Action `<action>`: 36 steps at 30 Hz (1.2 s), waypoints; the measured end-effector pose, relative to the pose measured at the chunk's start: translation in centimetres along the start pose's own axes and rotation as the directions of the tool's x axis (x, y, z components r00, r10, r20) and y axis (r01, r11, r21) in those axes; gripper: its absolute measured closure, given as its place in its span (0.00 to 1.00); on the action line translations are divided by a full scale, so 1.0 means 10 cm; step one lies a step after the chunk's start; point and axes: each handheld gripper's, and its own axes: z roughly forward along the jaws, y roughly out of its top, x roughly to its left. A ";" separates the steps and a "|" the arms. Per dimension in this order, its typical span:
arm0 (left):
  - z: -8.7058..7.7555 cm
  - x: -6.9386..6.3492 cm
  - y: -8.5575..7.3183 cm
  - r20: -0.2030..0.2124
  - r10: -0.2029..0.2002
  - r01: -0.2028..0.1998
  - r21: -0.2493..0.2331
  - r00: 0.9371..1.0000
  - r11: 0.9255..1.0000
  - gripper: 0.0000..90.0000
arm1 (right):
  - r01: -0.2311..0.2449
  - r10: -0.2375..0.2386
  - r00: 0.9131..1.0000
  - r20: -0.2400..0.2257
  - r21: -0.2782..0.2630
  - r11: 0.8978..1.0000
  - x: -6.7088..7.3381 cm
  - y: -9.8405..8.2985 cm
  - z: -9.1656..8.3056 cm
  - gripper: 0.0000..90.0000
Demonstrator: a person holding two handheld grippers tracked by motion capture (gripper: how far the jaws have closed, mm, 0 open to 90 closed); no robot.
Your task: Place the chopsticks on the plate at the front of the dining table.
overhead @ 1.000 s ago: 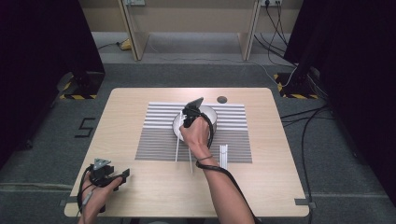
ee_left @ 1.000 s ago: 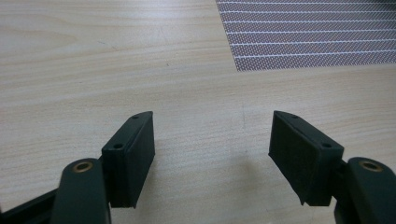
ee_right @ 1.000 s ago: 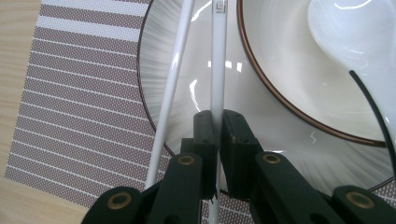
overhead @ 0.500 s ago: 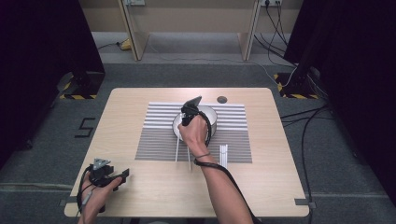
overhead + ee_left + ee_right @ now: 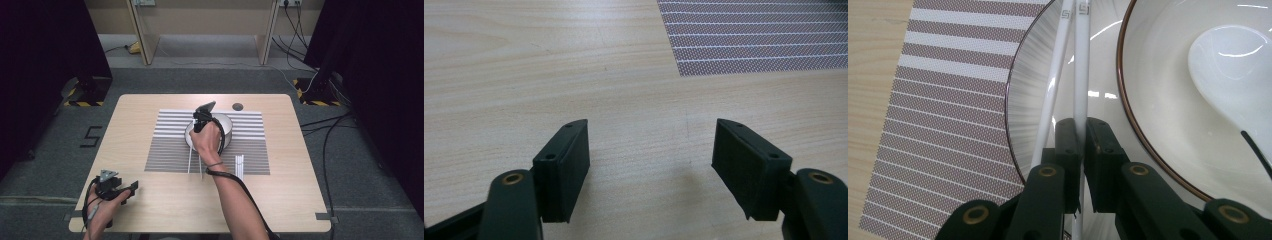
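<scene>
Right gripper view: right gripper (image 5: 1080, 150) jaws pressed nearly together, pinching one white chopstick (image 5: 1081, 65); second chopstick (image 5: 1054, 85) lies just beside, crossing plate (image 5: 1030, 95) rim. Bowl (image 5: 1168, 100) with white spoon (image 5: 1233, 70) sits on plate, on striped placemat (image 5: 943, 100). Left gripper (image 5: 651, 165): jaws spread wide, nothing between, above bare wooden table (image 5: 524, 75) near placemat corner.

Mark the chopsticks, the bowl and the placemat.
chopsticks (image 5: 1081, 60): right gripper view, white shaft above the jaws.
bowl (image 5: 1158, 100): right gripper view, inner wall.
placemat (image 5: 170, 150): high view, bare striped area left of the plate.
</scene>
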 end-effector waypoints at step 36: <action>0.00 0.01 0.00 0.002 0.004 -0.004 0.003 1.000 1.000 0.34 | -0.065 0.063 0.998 -0.027 -0.068 0.996 -0.04 0.04 0.16 0.95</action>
